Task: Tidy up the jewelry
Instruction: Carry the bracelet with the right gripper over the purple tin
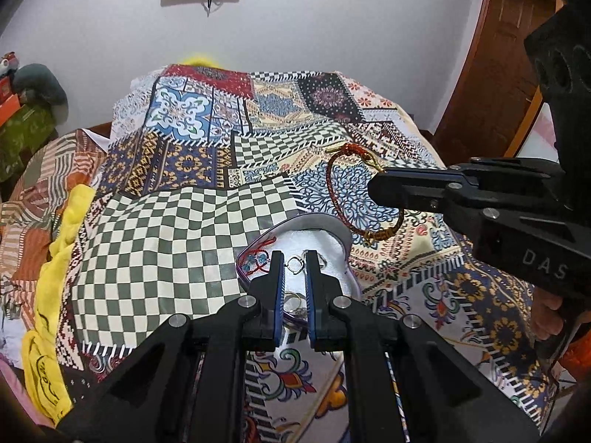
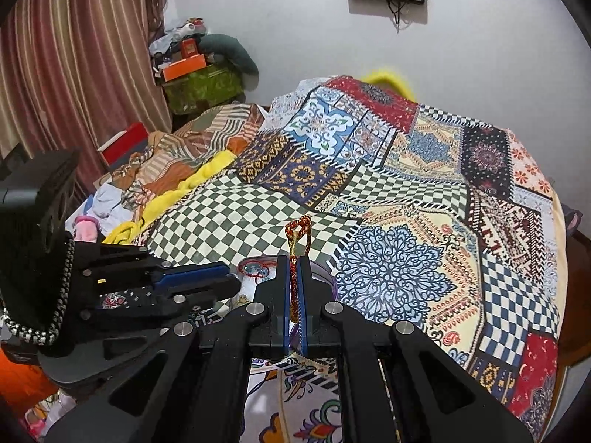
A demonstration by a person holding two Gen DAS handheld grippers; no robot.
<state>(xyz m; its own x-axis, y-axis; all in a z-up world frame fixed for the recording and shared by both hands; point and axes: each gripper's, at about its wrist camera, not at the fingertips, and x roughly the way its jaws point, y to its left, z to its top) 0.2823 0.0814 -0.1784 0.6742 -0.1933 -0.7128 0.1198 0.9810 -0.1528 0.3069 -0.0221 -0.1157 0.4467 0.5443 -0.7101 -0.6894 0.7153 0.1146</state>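
- our left gripper pinches a small silver ring between its tips, just over the clear jewelry box.
- our right gripper is clamped tight on the red braided bracelet, whose loop sticks out past the tips, beside that box.
- beyond, the patchwork bedspread runs up to the white wall.
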